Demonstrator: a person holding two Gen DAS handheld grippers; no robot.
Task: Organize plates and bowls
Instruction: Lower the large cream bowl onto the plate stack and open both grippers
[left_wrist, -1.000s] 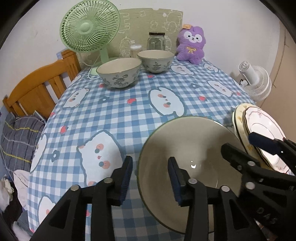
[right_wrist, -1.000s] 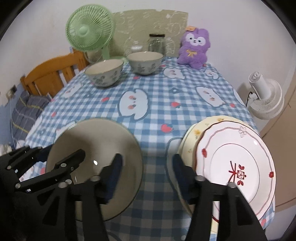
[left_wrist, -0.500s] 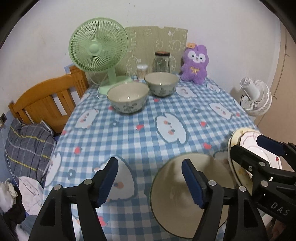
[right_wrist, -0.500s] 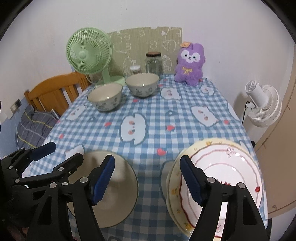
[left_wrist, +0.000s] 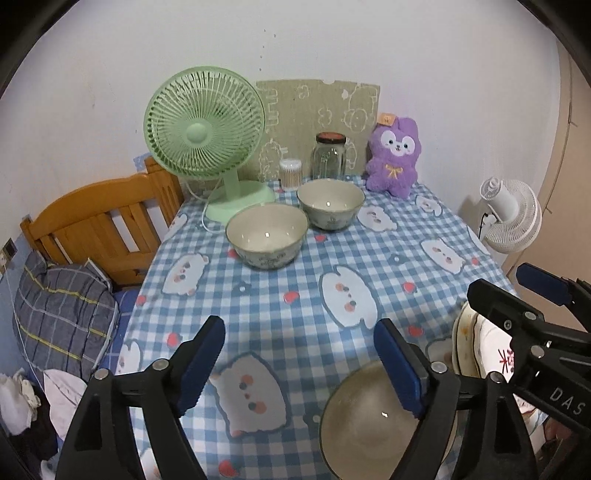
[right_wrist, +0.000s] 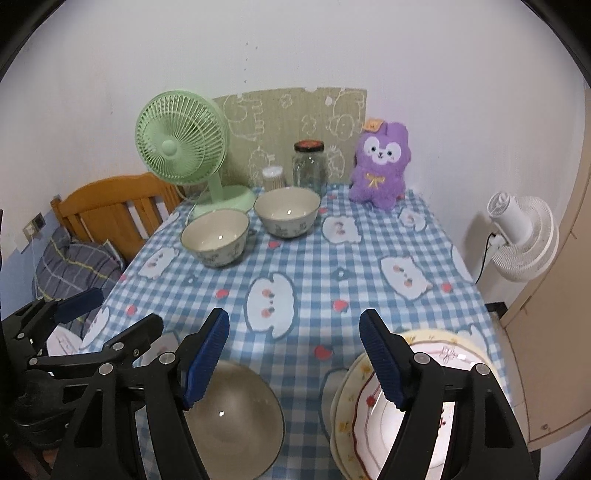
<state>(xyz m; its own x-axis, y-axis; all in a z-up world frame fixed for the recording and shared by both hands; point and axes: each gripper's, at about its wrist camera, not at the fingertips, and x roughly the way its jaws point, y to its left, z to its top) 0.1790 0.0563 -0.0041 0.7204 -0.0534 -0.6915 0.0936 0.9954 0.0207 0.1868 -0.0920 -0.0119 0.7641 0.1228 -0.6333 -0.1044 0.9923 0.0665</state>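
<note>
A large cream bowl (left_wrist: 369, 417) (right_wrist: 232, 417) rests near the table's front edge. Beside it on the right lies a stack of plates (left_wrist: 467, 343) (right_wrist: 354, 402), the top one white with red trim. At the back stand two patterned bowls, one nearer and further left (left_wrist: 266, 236) (right_wrist: 215, 238), one by the jar (left_wrist: 330, 204) (right_wrist: 287, 211). My left gripper (left_wrist: 301, 332) (right_wrist: 114, 314) hangs above the large bowl's left side, its jaws opening with nothing between them. Above the gap between bowl and plates, my right gripper (right_wrist: 293, 332) (left_wrist: 498, 280) is open and empty.
A green desk fan (left_wrist: 205, 133), a glass jar (left_wrist: 330, 155), a small swab tub (left_wrist: 290, 173) and a purple plush toy (left_wrist: 395, 158) line the table's far edge. A wooden frame (left_wrist: 99, 221) stands at the left, a white fan (left_wrist: 511, 218) at the right.
Both grippers have risen and tilted up, so more of the table shows. The left jaws, which straddled the large bowl's rim, have spread wide and left it. The right jaws opened slightly.
</note>
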